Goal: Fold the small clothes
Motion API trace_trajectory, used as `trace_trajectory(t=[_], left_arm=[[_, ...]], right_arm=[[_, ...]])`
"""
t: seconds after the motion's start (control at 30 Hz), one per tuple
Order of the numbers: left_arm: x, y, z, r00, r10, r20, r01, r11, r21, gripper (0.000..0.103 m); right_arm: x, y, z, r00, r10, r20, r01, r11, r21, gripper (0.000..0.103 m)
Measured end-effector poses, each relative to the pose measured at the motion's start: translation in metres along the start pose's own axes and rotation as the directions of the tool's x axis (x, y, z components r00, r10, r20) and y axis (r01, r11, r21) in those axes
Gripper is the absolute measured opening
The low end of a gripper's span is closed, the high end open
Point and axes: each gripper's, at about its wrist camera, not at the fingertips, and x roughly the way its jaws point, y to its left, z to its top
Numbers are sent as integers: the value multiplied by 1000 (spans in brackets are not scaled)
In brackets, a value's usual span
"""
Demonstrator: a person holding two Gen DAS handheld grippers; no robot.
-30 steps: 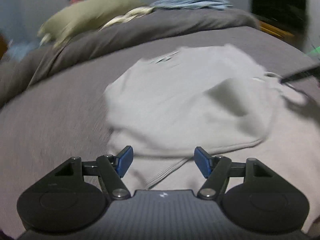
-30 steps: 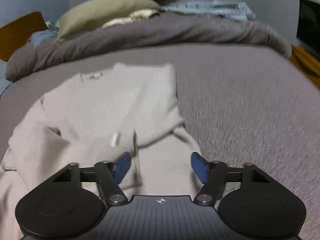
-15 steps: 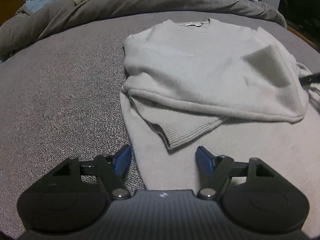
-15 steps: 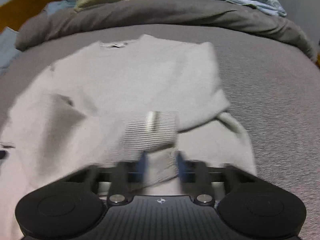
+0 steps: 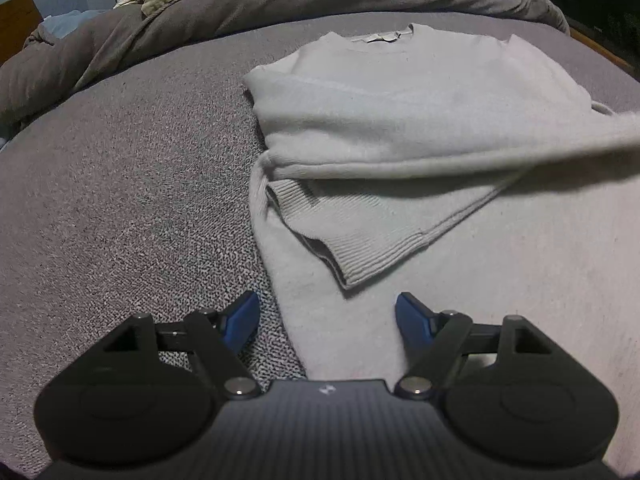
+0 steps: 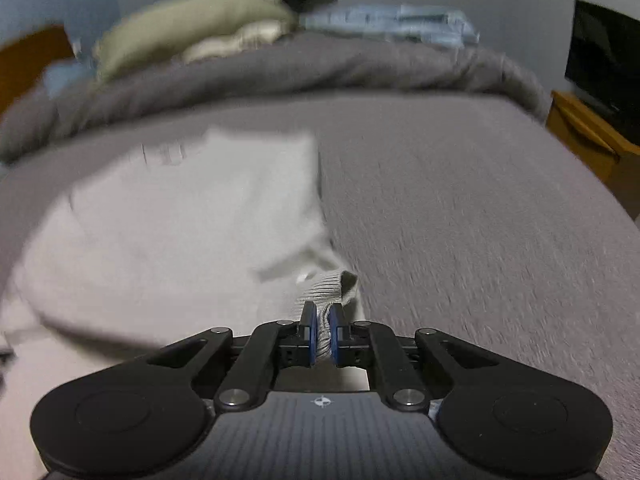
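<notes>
A pale grey sweater (image 5: 400,112) lies spread on the grey bed cover (image 5: 120,200), collar toward the rumpled duvet (image 5: 280,4) at the far edge. The left gripper (image 5: 327,322) hovers wide open and empty over the sweater's left edge. The right gripper (image 6: 323,334) is closed, pinching a ribbed cuff (image 6: 326,286).

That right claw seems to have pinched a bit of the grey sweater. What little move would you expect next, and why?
Probably carrying that pinched piece across the sweater body. The right gripper is shut on the ribbed cuff of the right sleeve, at the garment's edge, while the other sleeve's cuff already lies folded over the front. The left gripper waits open, holding nothing.
</notes>
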Motion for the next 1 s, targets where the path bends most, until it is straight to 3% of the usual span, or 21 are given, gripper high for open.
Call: trace_trajectory(t=[0.07,0.1,0.13,0.2,0.33,0.43,0.5,0.6,0.67,0.73,0.83,1.0], left_arm=[[1,-2,2,1000,10,-5,-10,1000,10,74],[1,-3,2,1000,15,-7,-14,1000,13,74],[1,-4,2,1000,17,-7,-17,1000,15,74],[-1,-5,2,1000,20,-2,-19,1000,19,74],[-11,-6,6,997,13,82,-17,999,43,74],[-15,-1,10,992,29,124,-29,1000,1,74],[-14,5,14,991,37,132,-32,999,-38,74],[-9,15,21,988,63,141,-53,996,-74,74],[-4,22,26,985,85,152,-73,994,-87,74],[2,30,31,980,117,159,-103,990,-94,74],[15,41,39,980,120,158,-103,988,-111,74],[41,39,47,975,144,171,-136,989,-62,74]], right_arm=[[13,-5,-5,994,32,-107,-29,999,32,13],[16,-7,-7,990,43,-132,-36,998,54,23],[17,-9,-6,991,40,-130,-32,998,61,35],[13,-12,-2,997,11,-74,-7,998,62,42],[12,-27,6,1000,11,11,-13,993,118,43],[23,-25,8,999,34,37,-38,992,120,43],[32,-19,9,999,51,17,-52,993,106,43],[47,-11,8,998,56,-16,-55,996,72,53],[50,-2,7,997,66,-40,-64,997,41,48],[50,7,5,996,70,-46,-71,997,-5,19],[44,13,3,996,82,-44,-83,996,-27,13],[39,4,4,993,114,-28,-113,993,30,12]])
